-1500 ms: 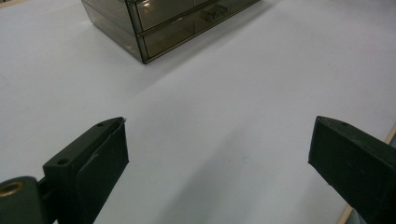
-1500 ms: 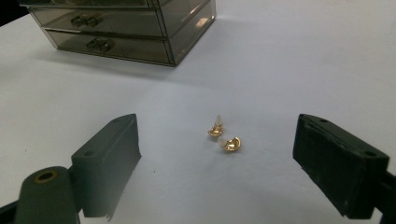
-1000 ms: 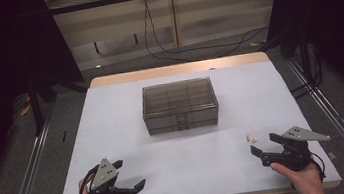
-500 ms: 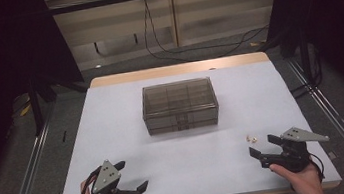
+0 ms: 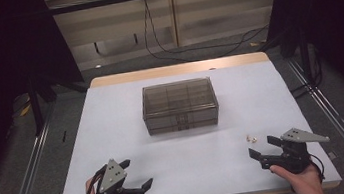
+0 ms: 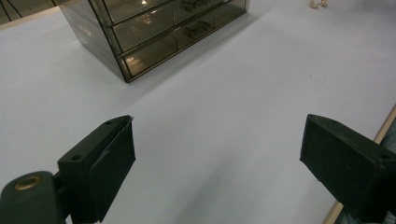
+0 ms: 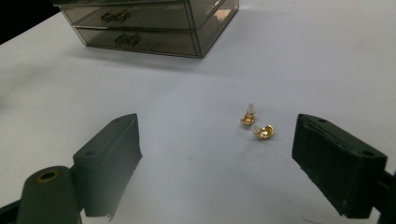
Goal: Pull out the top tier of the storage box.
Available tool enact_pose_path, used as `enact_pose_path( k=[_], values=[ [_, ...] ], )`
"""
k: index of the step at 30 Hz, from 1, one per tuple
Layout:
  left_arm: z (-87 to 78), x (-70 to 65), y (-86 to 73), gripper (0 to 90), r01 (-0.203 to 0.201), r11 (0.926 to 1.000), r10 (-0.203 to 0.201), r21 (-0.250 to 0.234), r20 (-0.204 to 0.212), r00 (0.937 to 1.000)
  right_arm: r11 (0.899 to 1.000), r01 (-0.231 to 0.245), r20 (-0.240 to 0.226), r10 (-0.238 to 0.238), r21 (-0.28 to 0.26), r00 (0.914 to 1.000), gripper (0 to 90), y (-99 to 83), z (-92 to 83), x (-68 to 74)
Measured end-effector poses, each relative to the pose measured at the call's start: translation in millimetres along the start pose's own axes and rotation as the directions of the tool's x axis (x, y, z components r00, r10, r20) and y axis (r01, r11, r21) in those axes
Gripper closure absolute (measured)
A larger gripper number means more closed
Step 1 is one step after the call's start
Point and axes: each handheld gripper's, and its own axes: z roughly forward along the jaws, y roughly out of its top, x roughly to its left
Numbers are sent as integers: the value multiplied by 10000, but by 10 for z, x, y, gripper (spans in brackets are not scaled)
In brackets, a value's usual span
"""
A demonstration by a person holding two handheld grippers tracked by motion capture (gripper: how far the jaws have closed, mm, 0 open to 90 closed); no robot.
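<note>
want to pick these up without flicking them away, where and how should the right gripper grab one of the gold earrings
Take one gold earring by its rounded gold head, coming straight down from above with the right gripper, whose jaws stand open. Each lies flat on the white table with its thin post sideways, and the two nearly touch, so the one nearer the gripper looks easier.
</note>
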Motion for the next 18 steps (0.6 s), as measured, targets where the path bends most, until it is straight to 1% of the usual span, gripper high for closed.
enact_pose_path(
  k=[3, 5, 9, 10, 12, 14, 15, 16, 17, 18],
  values=[
    [30, -21, 28, 109, -15, 10000, 15, -17, -72, 10000, 9999, 65, 72, -66, 90, 10000, 146, 4, 10, 6],
    [40, -28, 50, 112, -65, 10000, 64, -41, -122, 9999, 10000, 31, 41, -32, 86, 10000, 146, 4, 6, -2],
    [68, -45, 83, 115, -163, 9998, 163, -119, -22, 9999, 9999, 46, 78, -46, 92, 10000, 146, -1, -3, -2],
    [86, -59, 98, 115, -230, 9997, 230, -106, -58, 9997, 9999, 36, 80, -37, 107, 10000, 146, -4, -7, 1],
    [120, -87, 134, 129, -525, 9986, 524, -79, -115, 9986, 9998, 82, 57, -83, 154, 9999, 146, -10, -8, 9],
    [137, -99, 162, 138, -710, 9973, 707, -186, -158, 9974, 9998, 78, 30, -79, 202, 10000, 142, -9, 1, 19],
    [137, -99, 162, 152, -710, 9973, 707, -186, -158, 9974, 9998, 78, 30, -79, 202, 10000, 142, -9, 1, 19],
    [140, -119, 208, 170, -1141, 9930, 1133, -305, -283, 9932, 9996, 115, 17, -116, 247, 9999, 139, -9, 10, 25],
    [140, -119, 208, 170, -1141, 9930, 1133, -305, -283, 9932, 9996, 115, 17, -116, 247, 9999, 139, -9, 10, 25],
    [156, -126, 250, 170, -1130, 9928, 1121, -392, -247, 9934, 9996, 127, -4, -127, 254, 9999, 139, -7, 18, 29]
  ],
)
